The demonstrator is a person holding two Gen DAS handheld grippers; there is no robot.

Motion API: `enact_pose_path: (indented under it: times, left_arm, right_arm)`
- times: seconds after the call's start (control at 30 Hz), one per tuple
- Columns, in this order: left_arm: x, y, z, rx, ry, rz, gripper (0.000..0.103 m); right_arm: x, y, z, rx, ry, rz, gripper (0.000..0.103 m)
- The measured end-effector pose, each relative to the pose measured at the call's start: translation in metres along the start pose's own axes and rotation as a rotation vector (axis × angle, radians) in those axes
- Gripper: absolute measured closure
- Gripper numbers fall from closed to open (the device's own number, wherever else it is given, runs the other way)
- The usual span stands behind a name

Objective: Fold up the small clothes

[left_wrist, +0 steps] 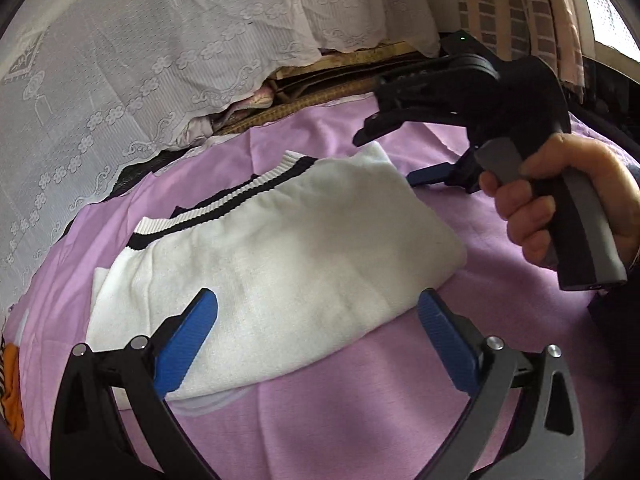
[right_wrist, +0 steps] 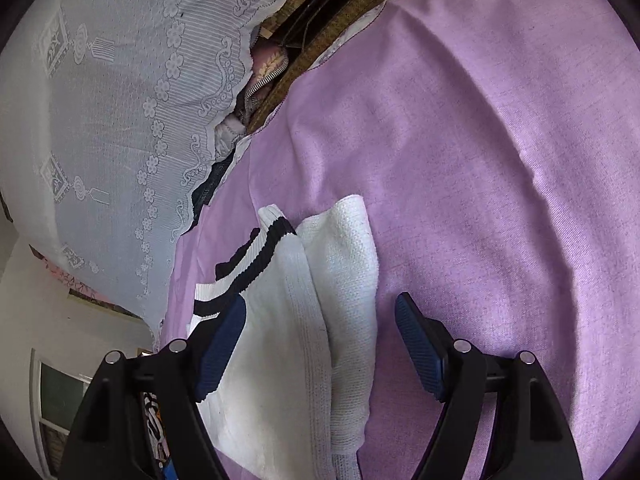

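A white knit garment point(left_wrist: 280, 240) with black-striped ribbed edges lies folded on a purple cloth point(left_wrist: 360, 400). My left gripper point(left_wrist: 318, 314) hovers over its near edge, its blue pads spread wide with nothing gripped. A hand point(left_wrist: 560, 196) holds my right gripper point(left_wrist: 394, 156) at the garment's far right corner, fingers apart. In the right wrist view the right gripper point(right_wrist: 320, 320) stands open over the folded garment point(right_wrist: 296, 340), its left pad point(right_wrist: 224, 344) above the knit and its right pad point(right_wrist: 420, 348) above the purple cloth point(right_wrist: 480, 160).
A white lace cover point(left_wrist: 120, 60) drapes over bedding at the back and left. A brown woven mat edge point(left_wrist: 320, 96) runs behind the purple cloth. Orange and striped clothing point(left_wrist: 10, 392) lies at the left edge. A patterned curtain point(left_wrist: 520, 8) hangs at the back right.
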State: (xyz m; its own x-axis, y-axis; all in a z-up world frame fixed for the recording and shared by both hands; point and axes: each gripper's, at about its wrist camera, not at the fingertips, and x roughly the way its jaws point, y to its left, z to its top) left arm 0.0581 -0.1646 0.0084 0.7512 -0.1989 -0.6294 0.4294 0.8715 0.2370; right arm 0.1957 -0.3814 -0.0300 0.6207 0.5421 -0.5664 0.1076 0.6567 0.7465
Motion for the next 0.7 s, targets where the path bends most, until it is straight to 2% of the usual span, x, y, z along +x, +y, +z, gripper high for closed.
enact_pose_path:
  times: [0.1, 0.2, 0.3, 0.37, 0.43, 0.5, 0.57, 0.63, 0.7]
  left_arm:
    - [0.019, -0.007, 0.000, -0.024, 0.061, -0.049, 0.005]
    - [0.035, 0.005, -0.004, -0.095, 0.134, -0.074, 0.006]
    - [0.020, 0.042, 0.001, -0.230, 0.076, -0.129, 0.008]
    - [0.008, 0.068, 0.005, -0.294, 0.028, -0.091, 0.008]
    - [0.006, 0.094, 0.007, -0.355, 0.014, -0.035, 0.008]
    - [0.013, 0.118, 0.006, -0.420, 0.033, 0.022, 0.008]
    - [0.028, 0.134, 0.001, -0.474, 0.069, 0.039, 0.008]
    - [0.045, 0.138, -0.004, -0.488, 0.116, 0.038, 0.008]
    - [0.066, 0.135, -0.012, -0.471, 0.167, 0.092, 0.007]
  right_arm:
    - [0.004, 0.002, 0.000, -0.025, 0.019, -0.001, 0.026]
    - [0.008, 0.004, -0.001, -0.049, 0.026, 0.000, 0.025]
    - [0.009, 0.008, -0.002, -0.065, 0.028, 0.009, 0.025]
    - [0.010, 0.010, -0.003, -0.074, 0.030, 0.013, 0.024]
    - [0.012, 0.012, -0.004, -0.087, 0.029, 0.009, 0.024]
    - [0.013, 0.014, -0.006, -0.101, 0.027, 0.004, 0.024]
    - [0.015, 0.016, -0.008, -0.114, 0.022, -0.005, 0.024]
    - [0.017, 0.020, -0.011, -0.131, 0.012, -0.022, 0.024]
    - [0.020, 0.024, -0.015, -0.156, 0.004, -0.041, 0.024]
